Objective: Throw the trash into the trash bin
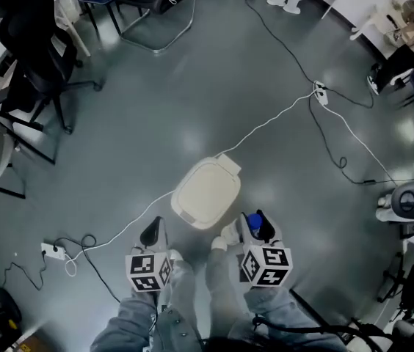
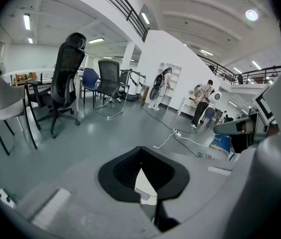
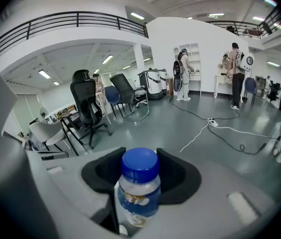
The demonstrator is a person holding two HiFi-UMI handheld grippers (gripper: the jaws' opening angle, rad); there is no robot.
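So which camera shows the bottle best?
The right gripper view: the bottle fills it, label clear, between the jaws. The head view shows only its blue cap. The left gripper view gives no clear sight of it.

- No wording is readable on the blurred label of the bottle (image 3: 138,193).
- Only square black-and-white markers are shown on the cubes of the left gripper (image 1: 153,232) and right gripper (image 1: 255,227).
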